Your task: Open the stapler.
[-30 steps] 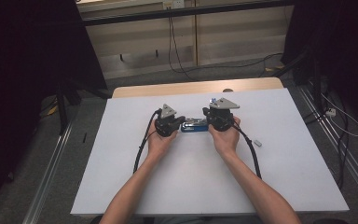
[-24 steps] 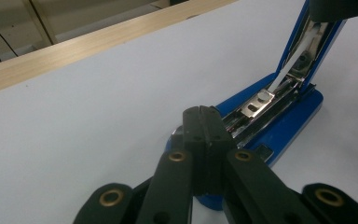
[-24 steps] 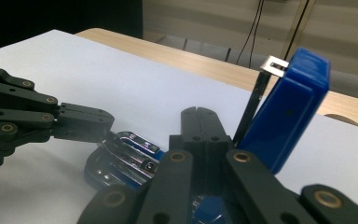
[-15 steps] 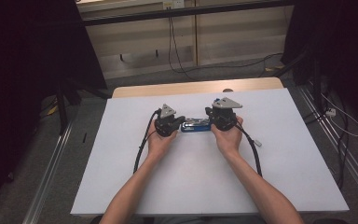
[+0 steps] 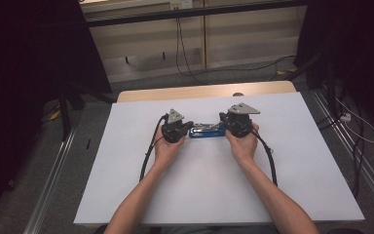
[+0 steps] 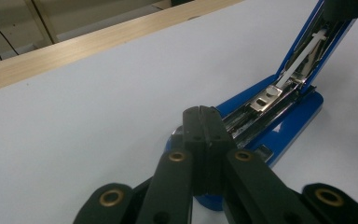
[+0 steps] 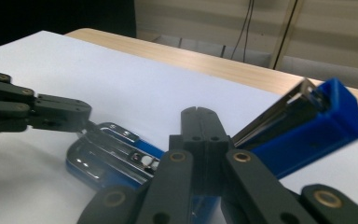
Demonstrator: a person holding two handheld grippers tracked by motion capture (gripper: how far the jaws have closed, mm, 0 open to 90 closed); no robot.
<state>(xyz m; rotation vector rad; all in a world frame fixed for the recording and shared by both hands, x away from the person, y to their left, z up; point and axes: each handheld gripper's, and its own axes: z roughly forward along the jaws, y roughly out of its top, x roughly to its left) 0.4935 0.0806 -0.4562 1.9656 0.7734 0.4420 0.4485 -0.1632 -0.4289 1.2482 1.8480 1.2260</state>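
Between the two closed, empty claws, left claw point(image 5: 191, 127) and right claw point(image 5: 222, 122), lies an opened blue stapler point(image 5: 207, 131).

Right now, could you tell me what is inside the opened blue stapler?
The blue stapler is hinged open, showing its shiny metal staple channel. Whether staples lie in it I cannot tell; the shut left claw covers the near end.
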